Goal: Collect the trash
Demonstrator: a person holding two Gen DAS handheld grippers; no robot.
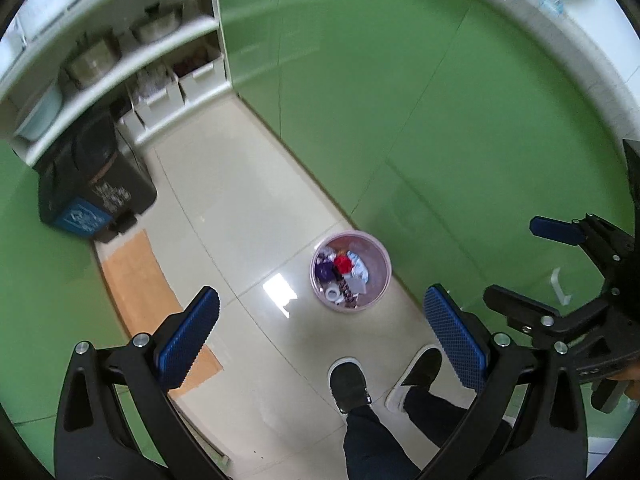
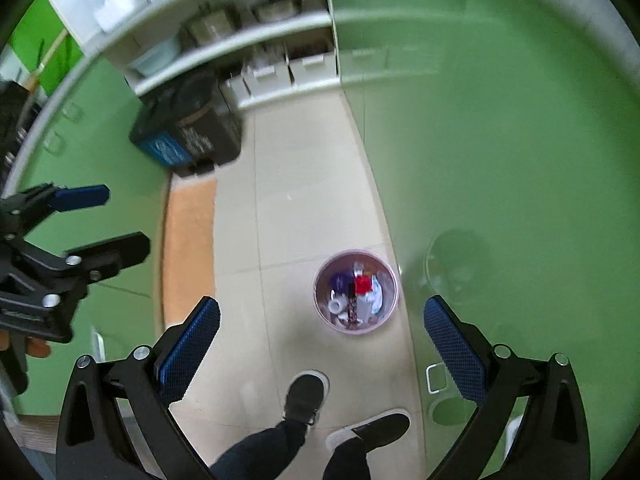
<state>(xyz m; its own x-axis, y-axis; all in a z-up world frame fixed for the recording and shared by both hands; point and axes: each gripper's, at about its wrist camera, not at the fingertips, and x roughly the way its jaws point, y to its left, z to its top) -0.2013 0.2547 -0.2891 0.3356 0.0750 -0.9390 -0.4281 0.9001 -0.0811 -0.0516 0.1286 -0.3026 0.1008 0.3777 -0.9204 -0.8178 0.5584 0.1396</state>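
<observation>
**Both jaws hanging wide above a full wastebasket**

Both pairs of jaws are standing wide apart and holding nothing: the left gripper (image 1: 320, 336) and the right gripper (image 2: 322, 340) are each looking straight down at the floor, and each is showing at the edge of the other's view.

Cream floor tiles (image 1: 248, 200) are running down a narrow aisle between glossy green cabinet fronts (image 1: 400, 80). An orange mat (image 1: 136, 276) is lying along the left cabinets. At the far end, white open shelves (image 1: 120, 64) are carrying pots and storage bins, and one dark pedal bin (image 1: 96, 188) with a blue label is standing below them.

One round pink wastebasket (image 1: 382, 276) is standing upright on the tiles, just beside the right-hand cabinets, its open mouth facing up toward the cameras. Mixed trash (image 1: 342, 274) is filling it: red, purple, white and pale blue pieces.

Two feet in dark shoes (image 1: 349, 384) are standing near the basket.
</observation>
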